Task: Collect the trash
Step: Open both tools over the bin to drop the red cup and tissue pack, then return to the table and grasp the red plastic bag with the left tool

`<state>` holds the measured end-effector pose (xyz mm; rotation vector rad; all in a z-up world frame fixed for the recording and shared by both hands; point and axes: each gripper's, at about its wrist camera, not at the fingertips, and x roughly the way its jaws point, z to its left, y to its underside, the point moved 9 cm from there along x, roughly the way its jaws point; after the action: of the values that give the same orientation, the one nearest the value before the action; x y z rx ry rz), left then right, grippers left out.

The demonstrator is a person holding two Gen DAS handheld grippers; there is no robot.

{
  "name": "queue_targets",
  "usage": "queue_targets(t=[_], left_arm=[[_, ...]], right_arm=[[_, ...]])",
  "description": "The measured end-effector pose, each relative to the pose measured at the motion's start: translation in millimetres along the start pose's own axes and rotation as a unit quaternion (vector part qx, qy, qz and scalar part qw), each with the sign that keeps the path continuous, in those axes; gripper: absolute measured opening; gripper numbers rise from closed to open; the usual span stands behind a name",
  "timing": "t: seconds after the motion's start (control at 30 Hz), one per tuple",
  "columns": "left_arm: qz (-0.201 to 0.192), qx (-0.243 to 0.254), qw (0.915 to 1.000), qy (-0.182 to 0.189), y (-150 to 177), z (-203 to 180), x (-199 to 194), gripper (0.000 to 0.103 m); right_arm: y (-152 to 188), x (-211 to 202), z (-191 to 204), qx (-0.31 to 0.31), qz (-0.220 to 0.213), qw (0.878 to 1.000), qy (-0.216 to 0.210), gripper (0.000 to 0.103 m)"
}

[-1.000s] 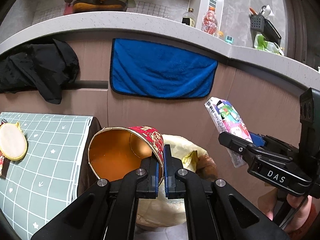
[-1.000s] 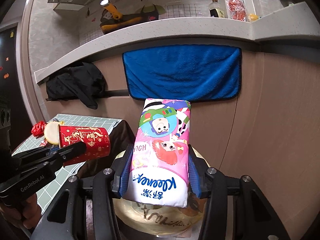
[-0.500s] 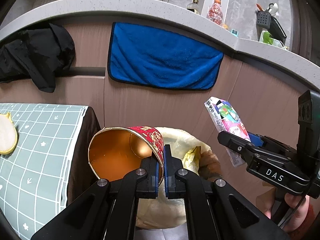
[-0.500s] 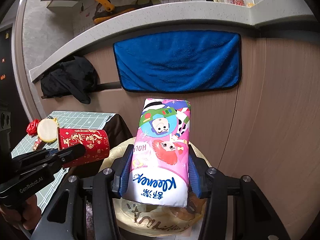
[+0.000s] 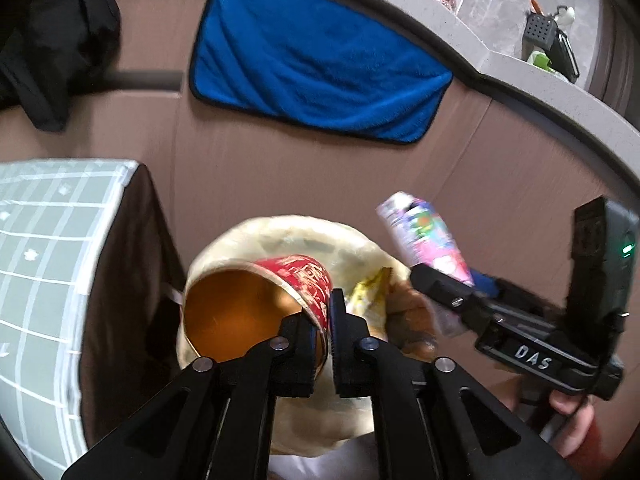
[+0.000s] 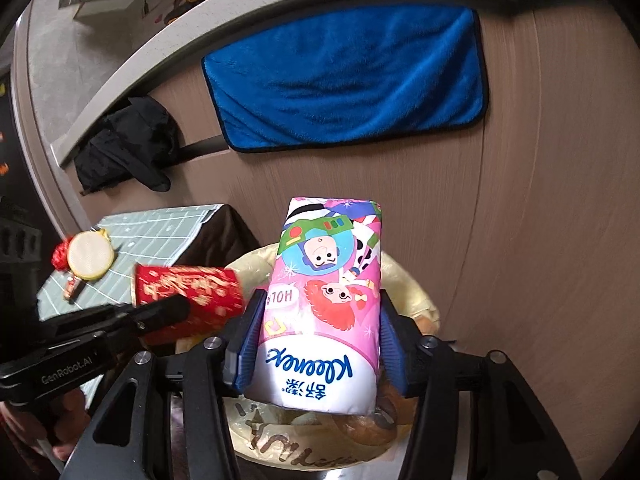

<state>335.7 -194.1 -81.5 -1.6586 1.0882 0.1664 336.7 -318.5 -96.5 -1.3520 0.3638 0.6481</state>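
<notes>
Trash bin (image 5: 256, 236), lined with a pale yellow bag and already holding wrappers, sits on the floor directly beneath both grippers, against the brown panel under the blue towel (image 5: 320, 60).

Red paper cup (image 5: 304, 280) lies on its side over the bin's mouth, open end toward 9 o'clock in the left wrist view. The left gripper (image 5: 330, 316) has its rim wall between the fingers; its jaws have just been opening, and a gap now shows at the right pad, so the cup looks released or nearly so.

Pink tissue pack (image 6: 324, 304) stands lengthwise, long axis toward 12 o'clock, between the right gripper's (image 6: 320, 344) blue pads. Those jaws have also just been widening; whether the pads press it I cannot tell.

Checked tabletop (image 5: 48, 248) lies at 9 o'clock of the bin. Judging by this, both drops go straight down.
</notes>
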Motion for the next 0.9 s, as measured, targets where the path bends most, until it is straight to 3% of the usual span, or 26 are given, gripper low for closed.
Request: queue_targets(t=[0.1,0.3,0.4,0.6,0.77,0.9], left_arm=[[0.001,-0.028,0.9995,0.011,-8,6,-1,0.04],[-0.024,-0.034,0.9989,-0.022,-25,26,-40,0.04],[-0.06,-0.045,0.9958,-0.053,-36,51,-80,0.04],[-0.122,-0.079,0.9785,-0.146,-34,124,-167,0.04],[-0.137,-0.099,0.9649,-0.201,-20,188,-224,0.04],[-0.165,-0.137,0.9454,-0.245,-16,262,-280,0.04]], right_arm=[[0,7,-9,0.019,0.006,1.0,0.002,0.056],[-3,-1,-13,0.036,-0.002,0.999,0.001,0.058],[-11,-12,1,0.024,-0.018,1.0,0.006,0.058],[-40,-42,51,-0.009,-0.059,0.998,0.007,0.059],[-59,-47,121,-0.009,-0.08,0.994,-0.074,0.059],[-66,-46,179,-0.048,-0.092,0.992,-0.076,0.059]])
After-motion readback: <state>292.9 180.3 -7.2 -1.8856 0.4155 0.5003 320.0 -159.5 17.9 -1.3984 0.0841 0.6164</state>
